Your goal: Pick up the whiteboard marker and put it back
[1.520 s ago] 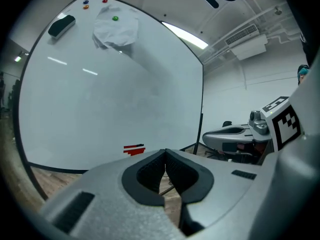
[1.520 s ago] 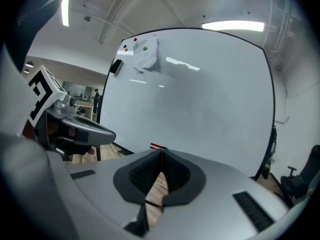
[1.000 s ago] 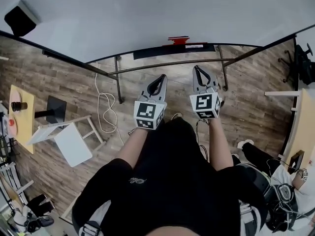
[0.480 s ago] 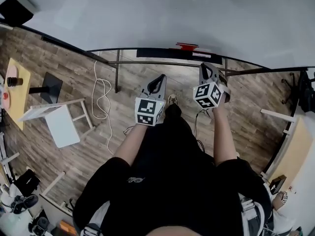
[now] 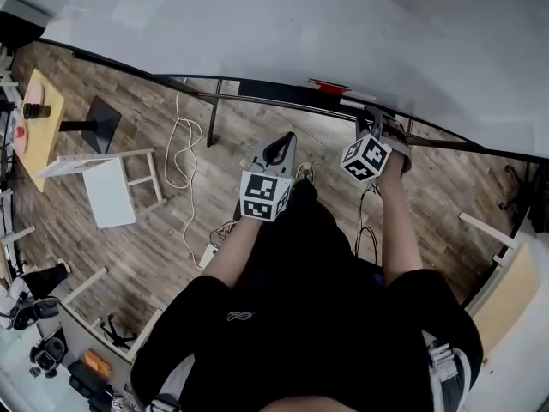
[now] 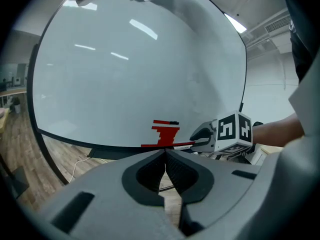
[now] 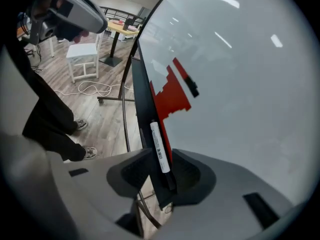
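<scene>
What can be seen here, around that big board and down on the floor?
whiteboard: one, white, straight ahead of the person
ledge: one, black, along the whiteboard's bottom edge
whiteboard marker: one, white with a black end, lying on the ledge
red stepped piece: one, red, against the board just above the ledge
floor: wood-brown planks
stool: one, white, on the floor at left
table: one, light wood top, far left
cable: one, white, looped on the floor below the board
person: one, in black, forearms bare
left tool: one, grey, jaws together, empty
right tool: one, grey, jaws apart either side of the marker
</scene>
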### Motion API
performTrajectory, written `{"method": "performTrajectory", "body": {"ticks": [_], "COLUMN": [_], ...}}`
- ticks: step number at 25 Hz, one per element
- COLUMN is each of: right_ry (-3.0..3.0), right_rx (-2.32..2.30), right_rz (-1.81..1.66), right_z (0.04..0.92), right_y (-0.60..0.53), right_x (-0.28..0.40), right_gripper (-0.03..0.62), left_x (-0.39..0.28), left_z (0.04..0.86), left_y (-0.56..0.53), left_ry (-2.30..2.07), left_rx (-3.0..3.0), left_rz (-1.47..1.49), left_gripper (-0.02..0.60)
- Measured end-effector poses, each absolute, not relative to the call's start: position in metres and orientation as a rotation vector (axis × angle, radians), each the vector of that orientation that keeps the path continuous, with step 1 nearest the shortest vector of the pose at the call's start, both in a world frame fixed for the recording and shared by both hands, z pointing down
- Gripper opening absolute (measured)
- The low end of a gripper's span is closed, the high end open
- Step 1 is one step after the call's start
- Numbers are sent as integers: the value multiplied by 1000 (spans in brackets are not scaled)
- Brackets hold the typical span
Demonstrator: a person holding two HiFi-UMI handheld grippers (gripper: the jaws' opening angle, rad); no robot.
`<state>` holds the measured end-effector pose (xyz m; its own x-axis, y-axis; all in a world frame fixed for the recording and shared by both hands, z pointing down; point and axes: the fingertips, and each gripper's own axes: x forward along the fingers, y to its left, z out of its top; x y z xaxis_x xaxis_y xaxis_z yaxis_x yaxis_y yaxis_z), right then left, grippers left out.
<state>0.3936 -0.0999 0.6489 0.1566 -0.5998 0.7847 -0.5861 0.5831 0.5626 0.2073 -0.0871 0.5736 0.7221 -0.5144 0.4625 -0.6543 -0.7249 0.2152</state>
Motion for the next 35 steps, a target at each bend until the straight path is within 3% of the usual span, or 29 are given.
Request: {"method": "performTrajectory", "body": {"ticks": [35], "right_ry": [-1483], "right_rx": [813], "right_rz": [-4], "right_z": [687], "right_y": [-121], "right_x": [392], "right_gripper": [54], "left_x": [202], "left_z": [592], "left_y": [-103], "left_ry": [-1042], "left_rx": [2459], "left_rz": [594], "left_gripper": [8]}}
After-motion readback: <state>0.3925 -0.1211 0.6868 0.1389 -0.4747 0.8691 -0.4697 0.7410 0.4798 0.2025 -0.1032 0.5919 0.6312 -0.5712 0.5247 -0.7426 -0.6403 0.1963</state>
